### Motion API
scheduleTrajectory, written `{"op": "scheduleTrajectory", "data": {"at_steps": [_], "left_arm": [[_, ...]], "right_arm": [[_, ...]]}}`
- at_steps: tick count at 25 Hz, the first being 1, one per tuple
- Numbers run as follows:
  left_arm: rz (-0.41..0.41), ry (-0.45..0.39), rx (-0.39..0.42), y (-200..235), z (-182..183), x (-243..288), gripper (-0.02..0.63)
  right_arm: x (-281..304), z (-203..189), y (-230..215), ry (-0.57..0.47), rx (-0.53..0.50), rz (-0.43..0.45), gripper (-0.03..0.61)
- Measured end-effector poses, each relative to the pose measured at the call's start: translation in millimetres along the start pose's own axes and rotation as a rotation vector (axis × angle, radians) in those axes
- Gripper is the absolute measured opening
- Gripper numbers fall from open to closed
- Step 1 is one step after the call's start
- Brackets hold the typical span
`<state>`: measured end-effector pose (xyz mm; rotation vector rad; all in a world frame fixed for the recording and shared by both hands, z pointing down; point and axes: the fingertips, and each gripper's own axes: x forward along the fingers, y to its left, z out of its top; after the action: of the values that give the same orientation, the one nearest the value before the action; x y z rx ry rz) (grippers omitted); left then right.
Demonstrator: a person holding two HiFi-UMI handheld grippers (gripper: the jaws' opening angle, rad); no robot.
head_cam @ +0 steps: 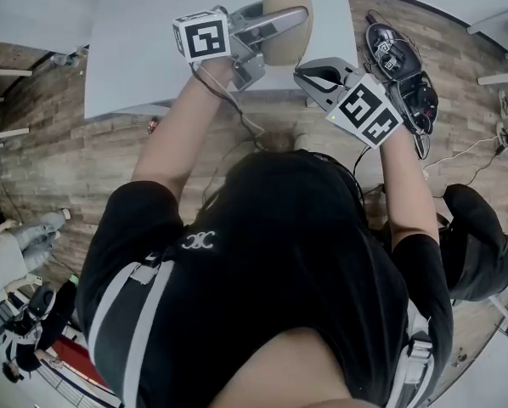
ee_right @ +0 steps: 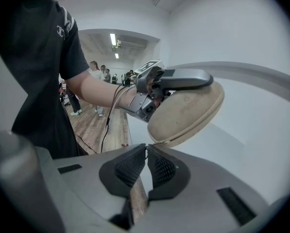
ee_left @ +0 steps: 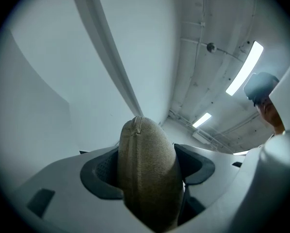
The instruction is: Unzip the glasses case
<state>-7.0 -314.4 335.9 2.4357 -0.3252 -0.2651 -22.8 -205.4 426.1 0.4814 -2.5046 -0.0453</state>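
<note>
My left gripper (head_cam: 279,28) holds a beige fabric glasses case (head_cam: 290,48) over the white table (head_cam: 152,49), its jaws shut on the case's two broad sides. In the left gripper view the case (ee_left: 147,174) fills the gap between the dark pads (ee_left: 104,171) and points away. My right gripper (head_cam: 303,76) is shut, with nothing seen between its jaws. In the right gripper view its tips (ee_right: 146,152) sit just below the near end of the case (ee_right: 186,113), close to the zipper seam (ee_right: 171,141) but apart from it.
The table's near edge runs under both hands. Black gear with cables (head_cam: 403,75) lies on the wooden floor to the right. A person in dark clothes (head_cam: 483,245) is at the right, and other people stand far off (ee_right: 94,76).
</note>
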Motion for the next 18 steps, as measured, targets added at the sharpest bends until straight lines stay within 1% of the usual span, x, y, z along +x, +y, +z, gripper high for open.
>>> {"op": "scheduleTrajectory", "data": {"at_steps": [2,3,6,7,10,11,14,18], "left_arm": [[-0.005,-0.044,-0.076,2.0,2.2,-2.7,0.325],[-0.008,-0.061,-0.102,2.7,4.5,-2.7,0.325],[0.003,-0.09,-0.105,8.7,10.4,2.3,0.325],[-0.001,-0.108,-0.125,10.4,12.2,4.4,0.325],[-0.073,-0.188,-0.263,4.4,19.5,7.3,0.325],[-0.088,-0.209,-0.288,3.4,21.9,6.3,0.325],[-0.088,-0.247,-0.321,6.8,24.7,3.8,0.325],[-0.075,-0.276,-0.337,13.3,24.7,1.6,0.325]], "right_arm": [[6.9,-2.0,10.1,0.006,-0.005,0.012,0.028],[10.4,-1.3,12.9,0.004,-0.001,0.016,0.028],[17.5,1.4,13.1,-0.011,0.01,0.009,0.028],[19.5,2.6,12.6,-0.021,0.014,0.006,0.028],[27.1,10.5,13.4,-0.054,0.02,-0.005,0.028],[29.9,13.7,14.2,-0.062,0.019,-0.011,0.028],[37.3,19.9,14.7,-0.08,0.022,-0.033,0.028],[40.8,19.9,12.7,-0.109,0.043,-0.049,0.028]]}}
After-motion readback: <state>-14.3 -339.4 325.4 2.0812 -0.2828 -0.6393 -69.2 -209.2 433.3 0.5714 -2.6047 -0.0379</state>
